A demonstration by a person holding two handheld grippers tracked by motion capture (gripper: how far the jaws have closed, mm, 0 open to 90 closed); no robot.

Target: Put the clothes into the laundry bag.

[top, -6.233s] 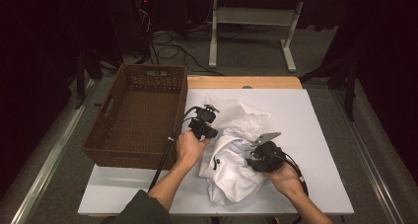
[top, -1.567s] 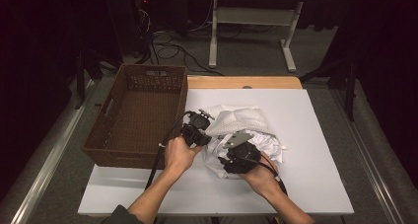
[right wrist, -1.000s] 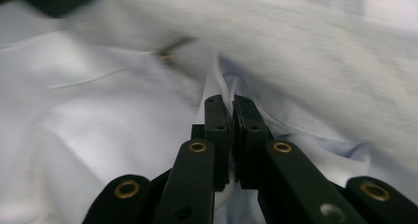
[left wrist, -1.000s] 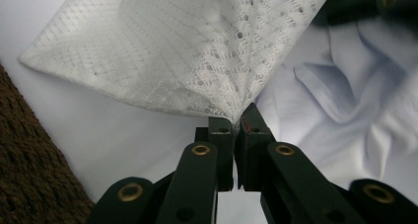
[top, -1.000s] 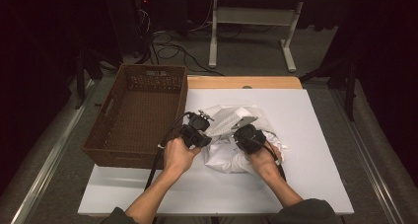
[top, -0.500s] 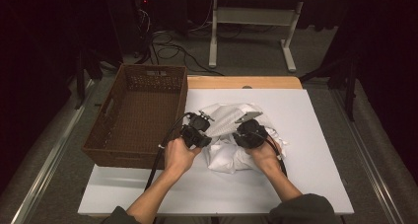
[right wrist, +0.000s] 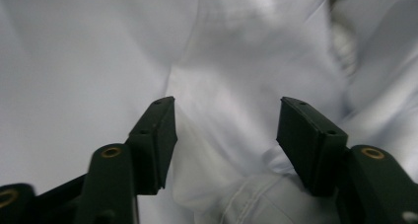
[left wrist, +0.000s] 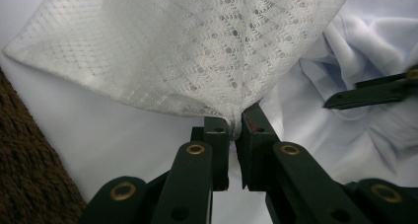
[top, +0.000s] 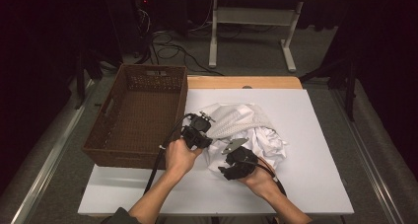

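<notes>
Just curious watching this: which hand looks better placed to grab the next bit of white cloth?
Probably the right gripper: its jaws have just opened and stand over the white cloth. The left gripper is shut on the lace cloth.

A white garment [top: 246,130] of soft matt cloth lies crumpled on a smooth, matt white table top [top: 315,184], whose far edge shows a strip of pale bare wood [top: 241,82]. Part of the garment is an open, lacy knit panel [left wrist: 197,51] with small holes and a rough texture; the rest is smooth, finely woven fabric [right wrist: 236,135] with a stitched hem. Beside it, a dark brown basket [top: 138,118] is coarse woven wicker. Both grippers look like matt black plastic, with small brass-coloured metal rivets [left wrist: 195,149].
</notes>
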